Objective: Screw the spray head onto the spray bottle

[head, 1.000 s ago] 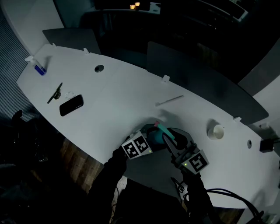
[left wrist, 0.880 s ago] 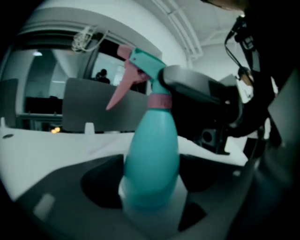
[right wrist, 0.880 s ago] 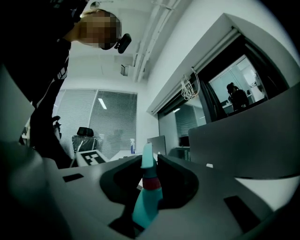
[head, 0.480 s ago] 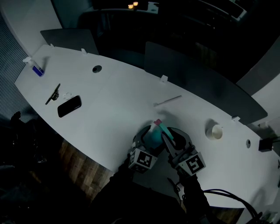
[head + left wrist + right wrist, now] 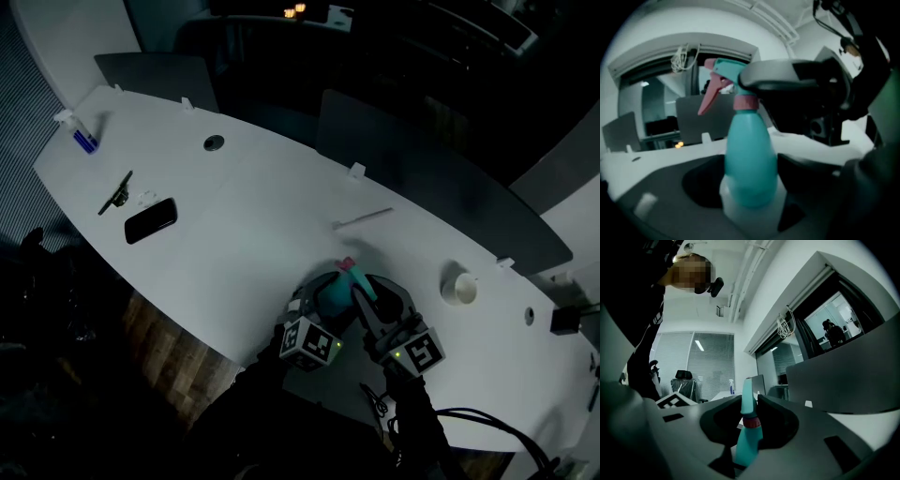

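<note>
A teal spray bottle [image 5: 330, 296] stands upright near the front edge of the white table [image 5: 253, 216]. Its teal spray head [image 5: 361, 283], with pink trigger and pink collar, sits on the neck. My left gripper [image 5: 322, 302] is shut on the bottle's lower body [image 5: 750, 154], one jaw on each side of it. My right gripper [image 5: 368, 298] comes in from the right and is shut on the spray head [image 5: 746, 397], pinching it just above the collar. In the left gripper view one right fingertip [image 5: 787, 77] lies across the head [image 5: 724, 70]. The bottle's base is hidden.
A black phone [image 5: 151, 220] and a dark clip-like tool [image 5: 116, 194] lie at the left. A small blue bottle [image 5: 82, 138] stands at the far left end. A white stick [image 5: 364, 217] lies behind the bottle and a paper cup [image 5: 461, 288] stands to the right. Dark panels line the far edge.
My left gripper has swung round the bottle: its marker cube moved from the bottle's left towards the table's front edge. The right gripper and the spray head have stayed in place.
</note>
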Motion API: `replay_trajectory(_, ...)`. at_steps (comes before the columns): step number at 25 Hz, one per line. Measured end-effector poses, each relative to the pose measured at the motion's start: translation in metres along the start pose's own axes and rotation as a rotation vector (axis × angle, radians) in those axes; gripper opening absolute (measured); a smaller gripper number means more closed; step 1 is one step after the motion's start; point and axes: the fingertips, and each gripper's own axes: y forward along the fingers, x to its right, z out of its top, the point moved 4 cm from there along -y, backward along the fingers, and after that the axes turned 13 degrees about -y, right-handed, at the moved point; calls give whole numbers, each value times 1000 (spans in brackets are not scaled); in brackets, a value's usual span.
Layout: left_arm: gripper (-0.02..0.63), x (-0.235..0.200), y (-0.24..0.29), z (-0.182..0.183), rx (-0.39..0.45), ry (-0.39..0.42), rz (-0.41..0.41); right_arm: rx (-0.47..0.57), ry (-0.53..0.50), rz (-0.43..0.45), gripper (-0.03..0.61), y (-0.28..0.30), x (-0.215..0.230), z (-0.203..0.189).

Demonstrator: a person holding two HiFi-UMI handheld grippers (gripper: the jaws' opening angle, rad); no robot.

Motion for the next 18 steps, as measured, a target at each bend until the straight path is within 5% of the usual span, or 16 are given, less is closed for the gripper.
replay_trajectory(3, 357, 8, -2, -2, 11, -34, 232, -22, -18, 11, 87, -1, -1, 0)
replay_trajectory(5, 364, 11, 0, -4, 6, -38, 242, -28, -16, 4, 87, -3, 0, 0)
replay_trajectory(11, 436, -9, 0, 2, -54, 40, -199, -53, -53, 41, 87, 0, -1, 0)
replay_trajectory(14, 358, -7, 7, 6, -136, 10, -416, -57, -44, 52, 87, 0, 1, 1)
replay_trajectory(16, 353, -4, 6, 6, -117, -17, -414, -62, -52, 45, 87, 0, 2, 1)
replay_trajectory(18, 351, -4, 5, 6, -67, -55, -295, -71, -65, 31, 87, 1, 1, 1)
